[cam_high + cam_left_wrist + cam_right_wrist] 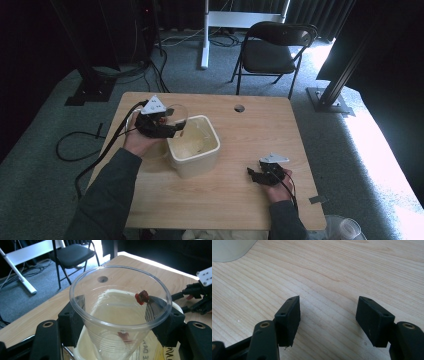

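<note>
Clear plastic cup (175, 116) sits tilted in the left gripper (170, 127), over the 10 o'clock corner of the cream tub (194, 146) on the worktop (250, 130). Right gripper (260, 175) rests at 4 o'clock of the tub, well apart from it, idle. Risk: the cup hangs on the tub's rim line, so a slip could drop it into the tub or tip it off the side onto the wood.

Left gripper view: the cup (120, 312) is between the two black jaws, their pads against its thin wall at both sides, set to a narrow-to-middling gap. A red scrap (142, 297) clings just under the rim at 2 o'clock, and another red bit (125, 336) lies low in the cup. Likely trouble: the soft wall buckles if squeezed, or the cup slides out if the hold slackens; the sticky scrap may stay put however far it is tipped. Tub (82, 350) lies below.

Right gripper view: jaws stand wide, nothing between them, bare wood (332, 272) underneath. Tub's corner (229, 250) at 10 o'clock. No support available from here if the cup goes.
</note>
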